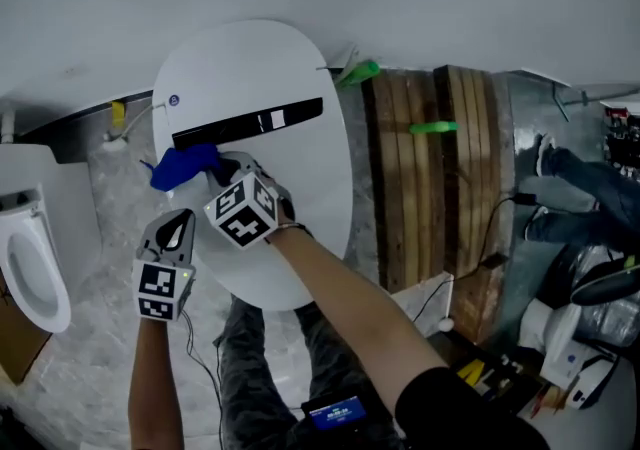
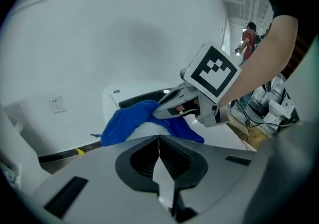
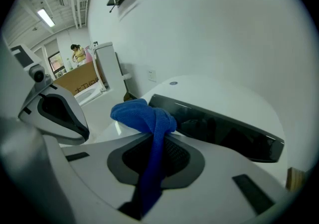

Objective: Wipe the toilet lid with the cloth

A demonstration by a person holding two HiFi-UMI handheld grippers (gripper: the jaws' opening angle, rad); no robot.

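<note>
While the right tool (image 1: 222,166) clamps the cloth (image 1: 180,169) over the toilet lid (image 1: 250,68), the left tool (image 1: 178,228) beside it is closed, empty.

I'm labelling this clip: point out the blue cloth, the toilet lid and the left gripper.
blue cloth (image 1: 183,167), head view, bunched middle.
toilet lid (image 1: 250,68), head view, bare white top.
left gripper (image 2: 159,138), left gripper view, between its shut tips.

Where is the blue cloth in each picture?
Head view: blue cloth left of centre, at the left side of the toilet lid, below the black strip.
Left gripper view: cloth in the middle, in front of the strip.
Right gripper view: cloth in the middle, pinched in the right gripper.
Shared landmark: the black strip.
</note>
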